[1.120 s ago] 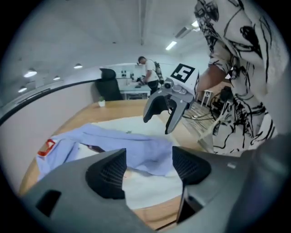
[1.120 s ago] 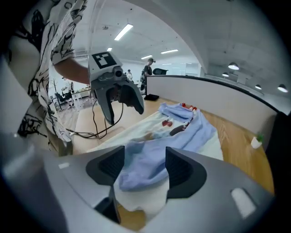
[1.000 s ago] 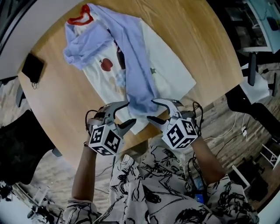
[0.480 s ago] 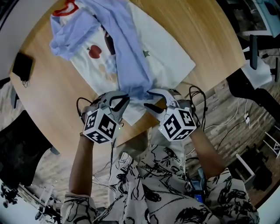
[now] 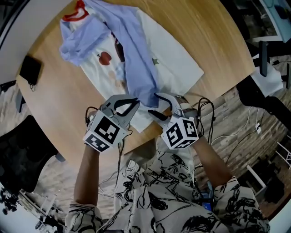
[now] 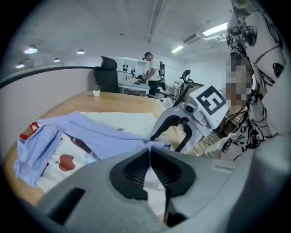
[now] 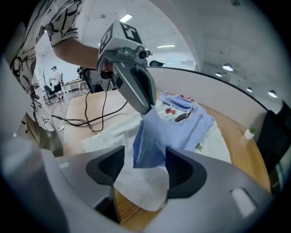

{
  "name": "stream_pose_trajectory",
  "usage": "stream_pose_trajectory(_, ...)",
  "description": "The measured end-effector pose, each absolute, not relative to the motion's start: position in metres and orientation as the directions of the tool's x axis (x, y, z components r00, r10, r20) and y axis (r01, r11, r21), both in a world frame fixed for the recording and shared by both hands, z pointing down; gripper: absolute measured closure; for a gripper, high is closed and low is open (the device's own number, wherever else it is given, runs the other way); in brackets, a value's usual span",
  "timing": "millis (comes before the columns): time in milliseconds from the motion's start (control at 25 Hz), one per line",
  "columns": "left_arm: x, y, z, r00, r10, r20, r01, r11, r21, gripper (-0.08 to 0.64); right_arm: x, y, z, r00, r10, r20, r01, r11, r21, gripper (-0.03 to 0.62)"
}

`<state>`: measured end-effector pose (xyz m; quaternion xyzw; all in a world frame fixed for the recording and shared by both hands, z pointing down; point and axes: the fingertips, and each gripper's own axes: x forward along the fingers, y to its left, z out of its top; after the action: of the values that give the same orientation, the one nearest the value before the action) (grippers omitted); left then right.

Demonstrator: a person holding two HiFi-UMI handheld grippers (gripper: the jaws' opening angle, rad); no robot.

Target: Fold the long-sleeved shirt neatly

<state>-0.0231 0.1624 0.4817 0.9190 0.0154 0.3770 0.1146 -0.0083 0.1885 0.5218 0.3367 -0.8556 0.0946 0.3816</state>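
Pinching the cuff (image 7: 148,136) of the blue sleeve (image 5: 136,59), the left tongs (image 5: 137,103) are clenched on it at the worktop's (image 5: 218,41) near edge. The right tongs (image 5: 153,103) stand released, having just been opening, with the cuff hanging loose between them. Beyond, the long-sleeved shirt (image 5: 170,61) lies flat, this sleeve drawn down its body and the other sleeve (image 5: 84,38) bunched by the collar (image 5: 75,13). Folding looks barely begun, with sleeves and body left to do.
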Motion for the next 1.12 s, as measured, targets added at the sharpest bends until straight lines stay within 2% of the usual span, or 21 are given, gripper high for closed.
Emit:
stream_pose_trajectory(80,-0.019,0.159,0.474,0.722,0.118,0.681,-0.073,-0.967,0.244,0.537,-0.005,0.181,0.514,-0.435,-0.578,0.69,-0.684,0.711,0.164,0.296)
stream_pose_trajectory(120,-0.017,0.158,0.471,0.728,0.12,0.676,-0.081,-0.963,0.258,0.537,0.0,0.176,0.509,-0.404,-0.619,0.673,-0.695,0.686,0.213,0.325)
stream_pose_trajectory(160,-0.016,0.156,0.469,0.733,0.12,0.67,-0.089,-0.959,0.27,0.537,0.005,0.172,0.502,-0.381,-0.654,0.654,-0.699,0.667,0.259,0.407)
stream_pose_trajectory(200,-0.016,0.154,0.466,0.737,0.117,0.666,-0.096,-0.957,0.275,0.535,0.01,0.169,0.495,-0.371,-0.678,0.634,-0.701,0.653,0.288,0.519)
stream_pose_trajectory(240,-0.016,0.151,0.464,0.738,0.112,0.666,-0.101,-0.957,0.272,0.535,0.014,0.167,0.488,-0.373,-0.691,0.619,-0.703,0.646,0.297,0.563)
stream_pose_trajectory(480,-0.008,0.13,0.435,0.758,0.061,0.65,-0.111,-0.969,0.221,0.534,0.034,0.134,0.429,-0.423,-0.704,0.571,-0.723,0.642,0.256,0.566)
stream_pose_trajectory(760,0.028,0.019,0.345,0.763,-0.148,0.629,-0.156,-0.987,-0.042,0.534,0.075,0.028,0.339,-0.47,-0.696,0.543,-0.662,0.685,0.306,0.566)
stream_pose_trajectory(1120,0.086,-0.13,0.204,0.738,-0.335,0.586,-0.168,-0.932,-0.322,0.534,0.128,-0.107,0.204,-0.491,-0.76,0.425,-0.685,0.639,0.351,0.567)
